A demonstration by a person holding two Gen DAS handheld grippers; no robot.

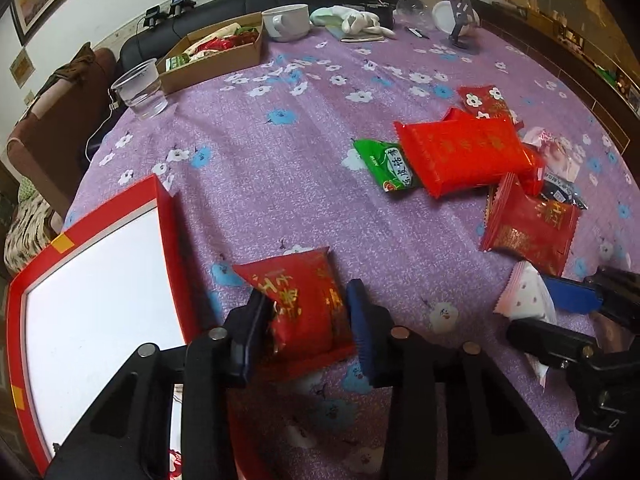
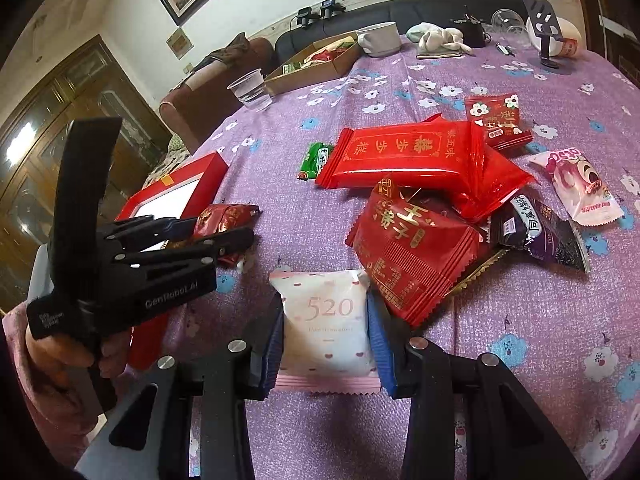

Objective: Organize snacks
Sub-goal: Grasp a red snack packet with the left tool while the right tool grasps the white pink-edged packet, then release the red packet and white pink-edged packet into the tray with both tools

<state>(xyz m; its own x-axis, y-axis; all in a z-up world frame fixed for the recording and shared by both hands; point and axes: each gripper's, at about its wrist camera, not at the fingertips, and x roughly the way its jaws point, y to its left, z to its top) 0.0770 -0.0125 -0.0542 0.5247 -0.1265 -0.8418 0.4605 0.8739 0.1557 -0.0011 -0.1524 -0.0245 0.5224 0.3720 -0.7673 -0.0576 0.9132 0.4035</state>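
Note:
My left gripper [image 1: 307, 294] is shut on a small red snack packet [image 1: 304, 320] with gold lettering, low over the purple flowered tablecloth [image 1: 280, 168]. It sits just right of a red box [image 1: 168, 240] with a white inside. The right wrist view shows that left gripper [image 2: 224, 229] and its red packet [image 2: 224, 216] beside the red box [image 2: 208, 176]. My right gripper [image 2: 325, 300] is shut on a white-and-pink packet [image 2: 326, 332] marked 520; its pads press both sides. A pile of loose snacks lies beyond: a long red pack [image 2: 404, 156], a red square pack [image 2: 408, 256], a green one [image 2: 316, 160].
A cardboard tray [image 1: 216, 64] holding several snacks stands at the far left, with a clear plastic cup [image 1: 140, 88] in front and a white mug [image 1: 288, 22] behind. A cloth [image 1: 352, 20] and a phone stand [image 1: 460, 12] sit at the far edge. A person's hand [image 2: 60, 352] holds the left gripper.

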